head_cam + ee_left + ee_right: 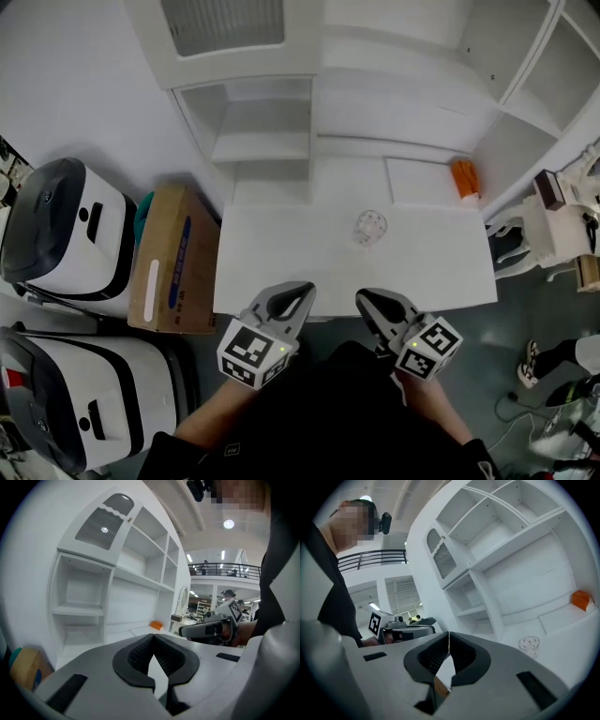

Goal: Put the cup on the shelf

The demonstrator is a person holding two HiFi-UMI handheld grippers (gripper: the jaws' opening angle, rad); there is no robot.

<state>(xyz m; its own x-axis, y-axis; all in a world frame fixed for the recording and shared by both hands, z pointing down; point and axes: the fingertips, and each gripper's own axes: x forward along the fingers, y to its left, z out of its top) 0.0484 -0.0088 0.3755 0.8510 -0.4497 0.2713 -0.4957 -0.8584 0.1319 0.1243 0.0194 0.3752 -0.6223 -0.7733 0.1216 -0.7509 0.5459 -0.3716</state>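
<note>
A clear glass cup (370, 228) with small dots stands upright on the white table (281, 262), right of centre; it also shows in the right gripper view (528, 644). Behind the table rises the white shelf unit (267, 141) with bare compartments. My left gripper (302, 292) hovers at the table's front edge, jaws shut and holding nothing (153, 638). My right gripper (364, 299) sits beside it, also shut with nothing between its jaws (448, 637). Both are well short of the cup and point towards the shelves.
An orange object (465, 178) lies at the table's back right near the shelf (581, 600). A cardboard box (173, 258) stands left of the table, with two white and black machines (61, 234) (84, 403) beyond it. White furniture (553, 220) crowds the right side.
</note>
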